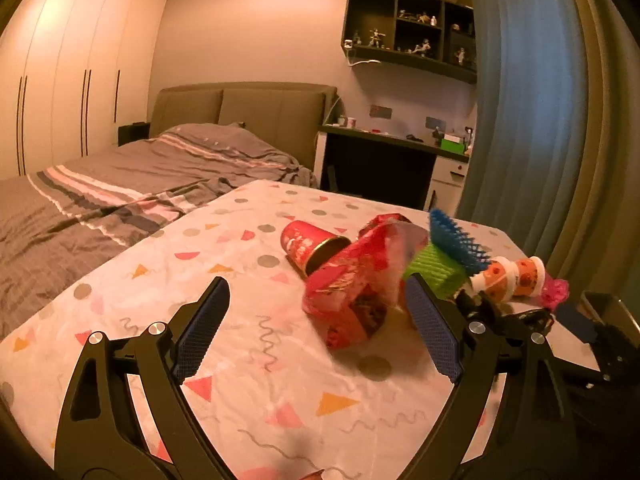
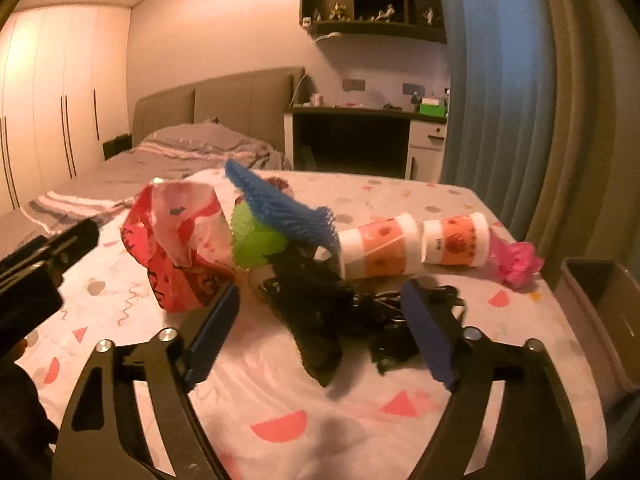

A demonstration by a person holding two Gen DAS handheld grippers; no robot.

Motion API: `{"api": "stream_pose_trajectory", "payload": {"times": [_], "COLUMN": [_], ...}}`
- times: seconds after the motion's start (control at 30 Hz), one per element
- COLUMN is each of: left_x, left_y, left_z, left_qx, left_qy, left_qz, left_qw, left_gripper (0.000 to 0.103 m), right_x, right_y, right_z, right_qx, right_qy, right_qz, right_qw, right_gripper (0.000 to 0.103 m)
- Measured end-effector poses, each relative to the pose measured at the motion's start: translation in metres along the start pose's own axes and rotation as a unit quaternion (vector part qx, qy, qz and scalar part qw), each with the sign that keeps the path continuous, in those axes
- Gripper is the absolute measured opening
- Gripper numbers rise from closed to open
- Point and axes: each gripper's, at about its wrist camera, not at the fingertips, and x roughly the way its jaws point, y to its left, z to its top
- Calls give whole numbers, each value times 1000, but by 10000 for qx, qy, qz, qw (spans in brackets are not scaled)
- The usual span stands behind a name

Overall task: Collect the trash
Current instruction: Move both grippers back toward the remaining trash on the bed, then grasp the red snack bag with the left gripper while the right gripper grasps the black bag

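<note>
A pile of trash lies on the confetti-patterned tablecloth. My left gripper is open, and a crumpled red wrapper sits between its fingers, close to the right one. Behind the wrapper a red cup lies on its side. My right gripper is open around a crumpled black bag; its pads are not pressing on it. Beyond lie the red wrapper, a green foam net, a blue foam net, two orange-and-white paper cups and a pink wad.
A dark open bin stands off the table's right edge. The left gripper's black body reaches in from the left of the right wrist view. A bed, a desk and a blue curtain lie beyond the table.
</note>
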Motion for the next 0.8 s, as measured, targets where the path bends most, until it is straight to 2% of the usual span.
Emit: {"api": "stream_pose_trajectory", "payload": {"times": [0.13,0.23,0.3,0.33,0.4,0.5,0.6,0.8], "left_x": [7,11,15,16,20,26,35,55], "left_y": [4,4,3,2,1,-1,-3,-11], "left_z": [2,4,5,6,6,8,12,14], "left_qx": [8,47,65,72,96,125,163,393], "left_qy": [33,31,33,42,46,69,138,349], "left_qz": [-68,-120,-194,-235,-288,-352,-486,-721], "left_qw": [10000,9999,9998,9997,9995,9993,9986,9960], "left_gripper": [88,88,88,88,88,88,88,88], "right_x": [16,27,34,37,42,42,37,11], "right_y": [8,12,12,13,13,10,6,-9], "right_z": [2,3,4,4,3,2,1,2], "right_qx": [-37,-59,-73,-77,-84,-53,-51,130], "right_qy": [160,293,407,458,576,616,545,317], "right_qz": [-34,-55,-57,-39,1,67,33,47], "right_qw": [9999,9995,9991,9989,9983,9981,9985,9994], "right_gripper": [72,62,50,47,29,13,6,3]}}
